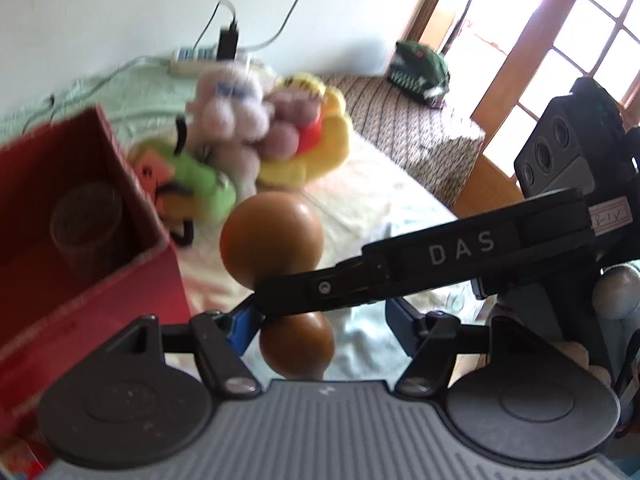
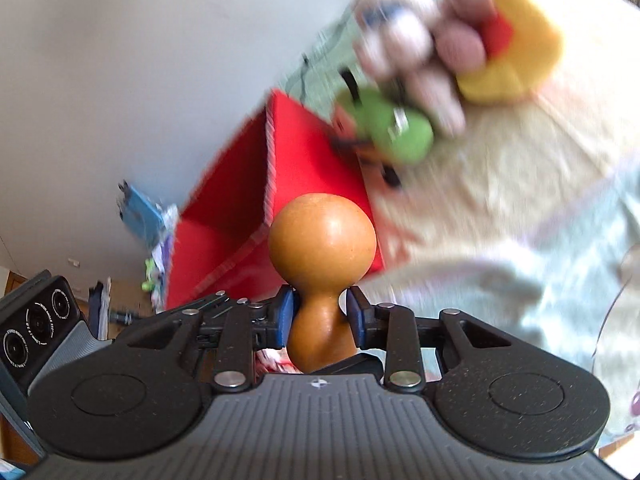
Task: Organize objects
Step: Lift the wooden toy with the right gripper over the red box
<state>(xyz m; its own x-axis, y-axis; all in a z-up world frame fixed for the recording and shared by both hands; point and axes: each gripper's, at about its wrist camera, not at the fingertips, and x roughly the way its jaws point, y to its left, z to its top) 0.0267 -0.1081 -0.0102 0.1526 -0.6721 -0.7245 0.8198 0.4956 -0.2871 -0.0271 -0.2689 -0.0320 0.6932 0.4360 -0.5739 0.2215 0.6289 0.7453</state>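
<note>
Between the blue pads of the right gripper (image 2: 320,316) sits a brown wooden gourd (image 2: 322,240), pinched at its narrow waist, with the bigger bulb pointing forward past the fingertips and the smaller bulb back toward the gripper body. Its long axis runs along the fingers, so it sticks straight out like a handle. The right fingers are closed narrow on that waist and appear to carry it clear of the pale cloth (image 2: 500,208) covering the bed.

From the left wrist view the same gourd (image 1: 272,236) hangs in the middle of the frame, with the right tool's black finger (image 1: 400,276) crossing in front of its waist. The left gripper (image 1: 320,324) has its blue pads well apart, either side of the lower bulb and touching nothing (it looks to be standing by, not helping).

Just beside the gourd, to the left in both views, stands the red box (image 1: 132,208), open at the top, with a round clear container dimly visible inside. The large bulb leads toward that opening, so I judge the right hand is the one placed to drop it in. Beyond the box lies a blurred heap of soft toys (image 1: 248,132)
</note>
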